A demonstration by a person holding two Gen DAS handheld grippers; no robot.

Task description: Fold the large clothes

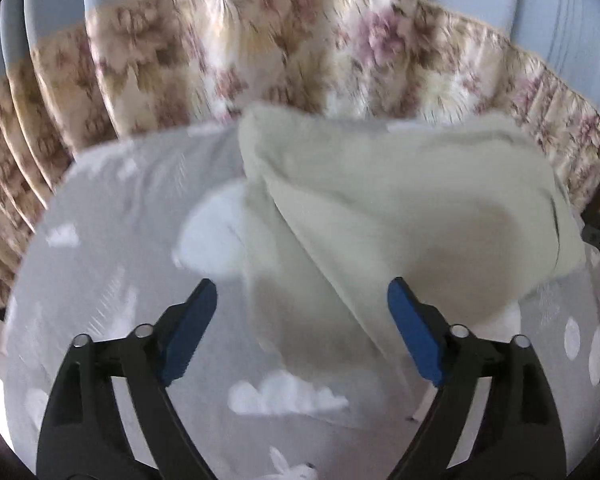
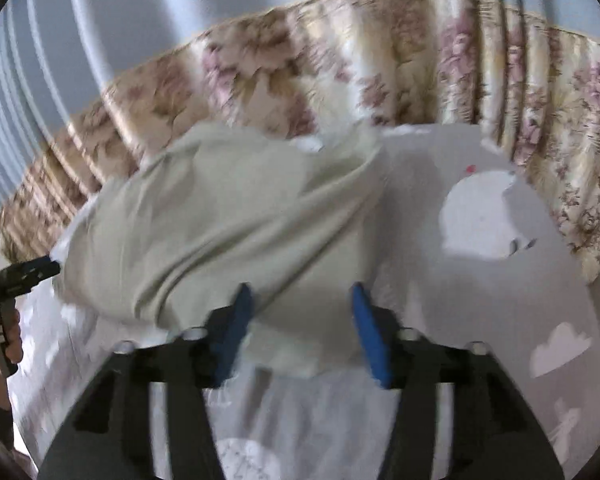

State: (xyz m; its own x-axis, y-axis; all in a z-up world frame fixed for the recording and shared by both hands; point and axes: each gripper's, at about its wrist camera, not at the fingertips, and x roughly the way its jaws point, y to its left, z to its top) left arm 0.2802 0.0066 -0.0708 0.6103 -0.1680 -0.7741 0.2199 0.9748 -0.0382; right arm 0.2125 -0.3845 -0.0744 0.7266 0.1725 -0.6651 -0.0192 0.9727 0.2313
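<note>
garment (image 1: 400, 200) heaped ahead, bedsheet (image 1: 112, 216) open beside

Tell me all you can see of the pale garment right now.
The garment is pale greenish-cream, soft-looking cloth, bunched and creased rather than flat. It lies on the grey cloud-print sheet, near the floral curtain. Its near edge sits between the right gripper fingers, which are apart. The left gripper is open.

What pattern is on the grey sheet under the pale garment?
White clouds and rabbits on the grey sheet; clearest in the left wrist view, beneath the pale garment.
</note>
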